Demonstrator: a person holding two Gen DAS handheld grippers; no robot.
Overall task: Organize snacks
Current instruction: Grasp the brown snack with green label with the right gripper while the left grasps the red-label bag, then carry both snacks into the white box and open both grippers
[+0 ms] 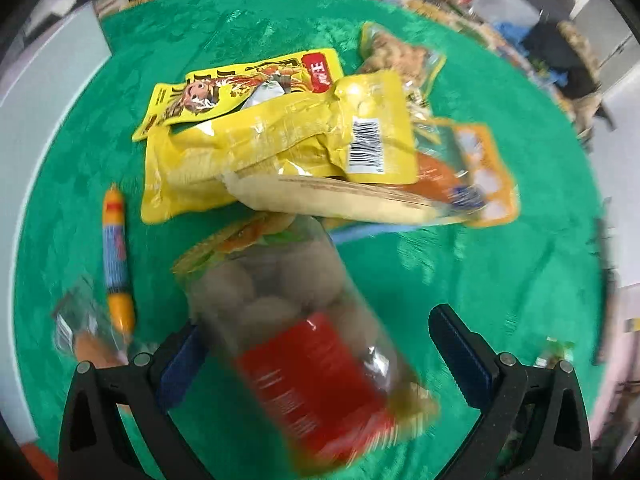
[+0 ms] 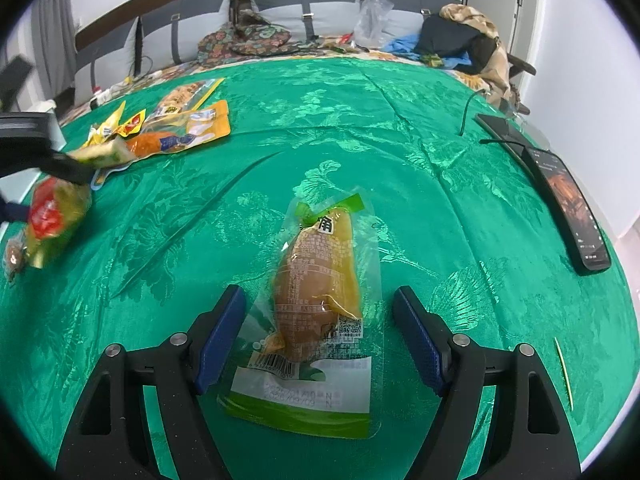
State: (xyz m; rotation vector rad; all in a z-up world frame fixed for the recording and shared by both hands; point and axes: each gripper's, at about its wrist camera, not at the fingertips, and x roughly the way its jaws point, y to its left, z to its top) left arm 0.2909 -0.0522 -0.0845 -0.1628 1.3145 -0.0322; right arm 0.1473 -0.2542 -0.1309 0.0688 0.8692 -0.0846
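Observation:
In the left wrist view, my left gripper [image 1: 316,320] stands wide open over the green cloth [image 1: 480,280]. A clear packet of brown balls with a red label [image 1: 304,344] lies blurred between its jaws. It leans on the left finger and stays apart from the right one. The right wrist view shows this packet [image 2: 52,216] at the far left. My right gripper [image 2: 319,292] is open over a clear, green-edged packet with a brown piece inside [image 2: 316,292]. That packet lies flat on the cloth, and neither pad touches it.
A heap of yellow and orange snack packets [image 1: 280,140] lies ahead of the left gripper, also seen as a pile of packets [image 2: 180,128]. A sausage stick [image 1: 116,256] lies to its left. Two phones [image 2: 576,216] and a toothpick [image 2: 564,372] lie at the right.

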